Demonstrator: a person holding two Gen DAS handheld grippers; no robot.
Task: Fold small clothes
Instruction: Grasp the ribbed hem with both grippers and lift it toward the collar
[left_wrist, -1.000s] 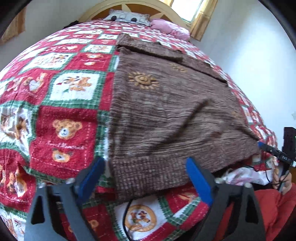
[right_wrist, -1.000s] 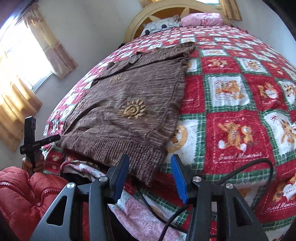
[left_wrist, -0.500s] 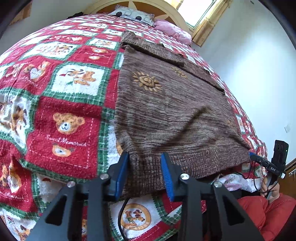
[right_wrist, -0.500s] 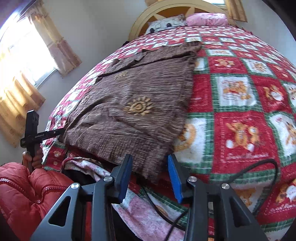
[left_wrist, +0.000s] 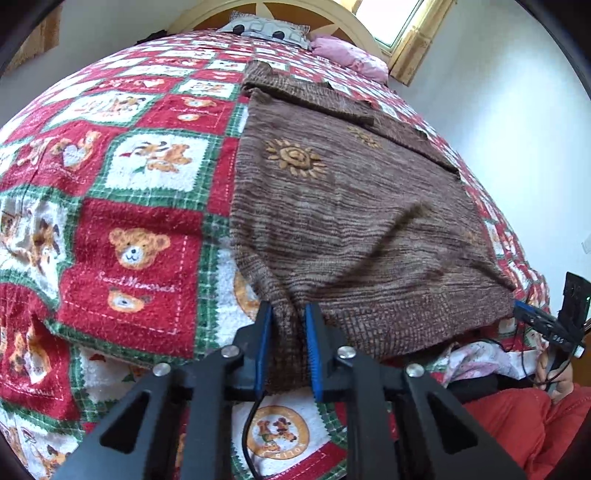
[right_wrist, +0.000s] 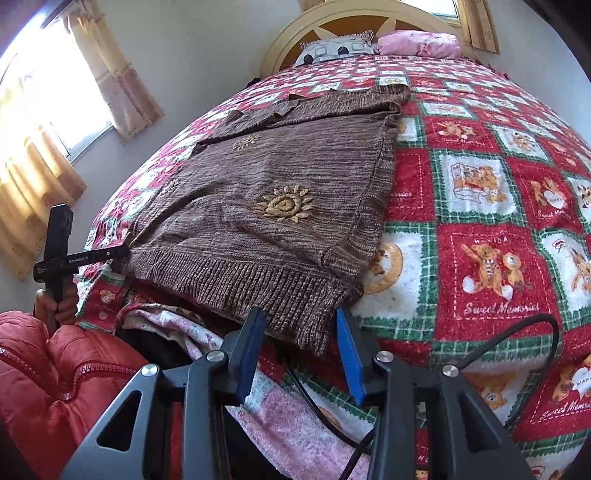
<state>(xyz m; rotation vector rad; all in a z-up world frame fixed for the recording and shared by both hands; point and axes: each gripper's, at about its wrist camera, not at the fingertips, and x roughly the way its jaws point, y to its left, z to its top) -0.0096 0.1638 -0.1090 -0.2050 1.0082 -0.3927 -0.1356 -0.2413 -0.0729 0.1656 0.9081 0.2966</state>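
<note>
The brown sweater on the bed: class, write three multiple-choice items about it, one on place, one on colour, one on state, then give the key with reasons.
1. Where does the brown sweater lie?
A. on the checked bedspread
B. on the floor
C. on a chair

2. What colour are the sun motifs on it?
A. blue
B. golden yellow
C. white

3. What is between the fingers of the left gripper?
A. nothing
B. a pink pillow
C. the sweater's hem corner

Key:
1 A, the red, green and white bedspread shows all round it.
2 B, the stitched sun is golden yellow.
3 C, the closing blue fingers have bunched knit between them.
</note>
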